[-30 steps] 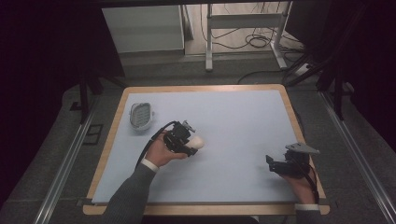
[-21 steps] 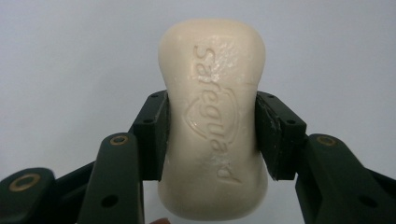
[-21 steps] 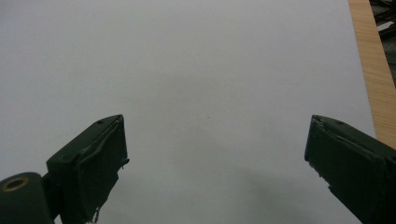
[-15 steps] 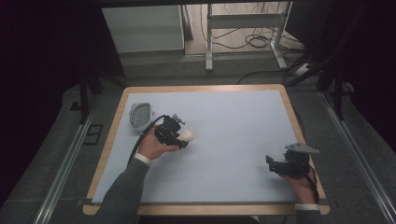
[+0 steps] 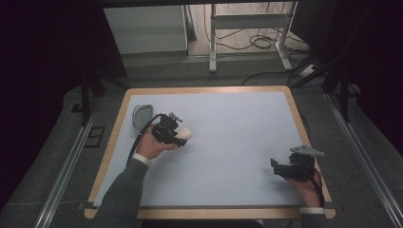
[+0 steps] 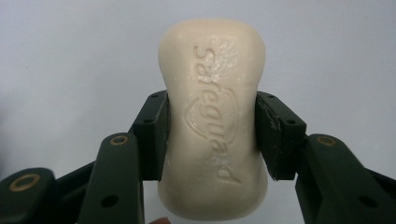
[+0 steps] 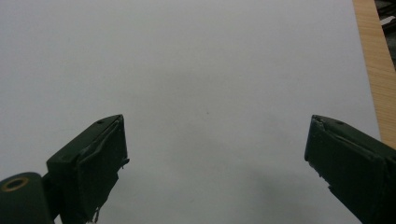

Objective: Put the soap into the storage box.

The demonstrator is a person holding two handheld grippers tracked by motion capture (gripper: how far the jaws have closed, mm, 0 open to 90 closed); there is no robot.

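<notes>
A cream bar of soap (image 6: 212,116) with embossed lettering is clamped at its waist between the black jaws of my left gripper (image 6: 210,135). In the high view that left gripper (image 5: 179,137) holds the soap (image 5: 186,134) above the pale blue mat, just right of a grey slotted soap dish (image 5: 142,115) at the mat's far left. My right gripper (image 5: 278,167) rests low near the mat's front right corner. Its jaws (image 7: 215,158) stand wide apart over bare mat with nothing between them.
The pale blue mat (image 5: 228,128) covers a table with a wooden rim (image 5: 297,114). A wooden strip (image 7: 373,70) runs along the right of the right gripper view. Beyond the table stand a white cabinet (image 5: 145,28) and a metal frame with cables (image 5: 247,28).
My left gripper has carried the soap away from the middle of the mat, back and left toward the soap dish. The right gripper has stayed where it was.
</notes>
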